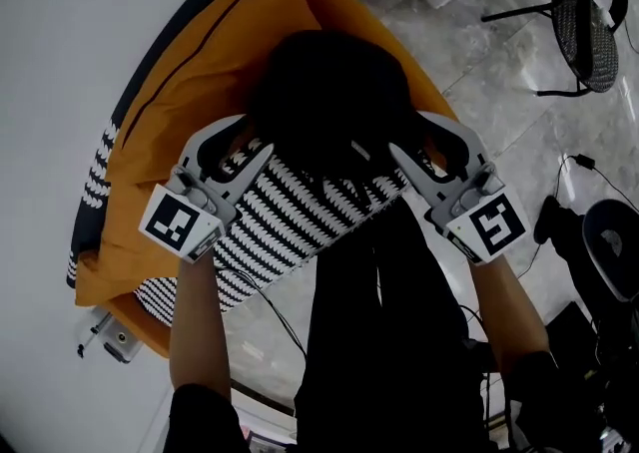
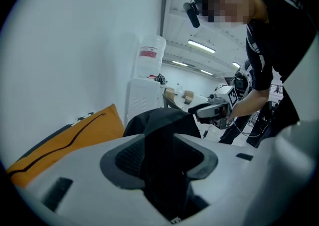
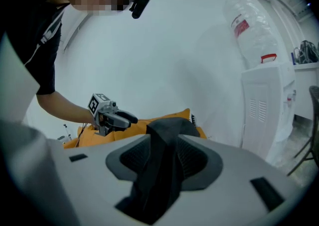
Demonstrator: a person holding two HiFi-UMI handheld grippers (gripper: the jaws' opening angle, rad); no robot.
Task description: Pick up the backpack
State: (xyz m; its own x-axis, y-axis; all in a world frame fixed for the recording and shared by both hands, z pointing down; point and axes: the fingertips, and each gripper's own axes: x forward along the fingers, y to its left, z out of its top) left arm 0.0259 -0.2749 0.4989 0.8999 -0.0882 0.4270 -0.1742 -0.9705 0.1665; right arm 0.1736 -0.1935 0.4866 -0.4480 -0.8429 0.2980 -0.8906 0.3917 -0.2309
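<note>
While a person leans over an orange cushion (image 1: 190, 82) set against a white wall, the black backpack (image 1: 329, 102) sits at its middle, just beyond a black-and-white patterned cloth (image 1: 290, 212) that covers the cushion's near side. The left gripper (image 1: 252, 137) flanks the bag on the left and the right gripper (image 1: 409, 134) on the right. Both sets of jaws stand wide apart. A fold of the bag's black fabric runs up between each pair, but the ribbed pads are not pressing on it, so neither gripper has a hold yet. The main risk, as it looks from here, is a lift begun before the jaws close. The loose fabric would slide out and the bag would stay on the cushion. If only one side bites, the backpack would probably swing and sag toward the free side. A grip on a thin fold alone could also pull free under the bag's weight, and a low reach might snag the patterned cloth.
</note>
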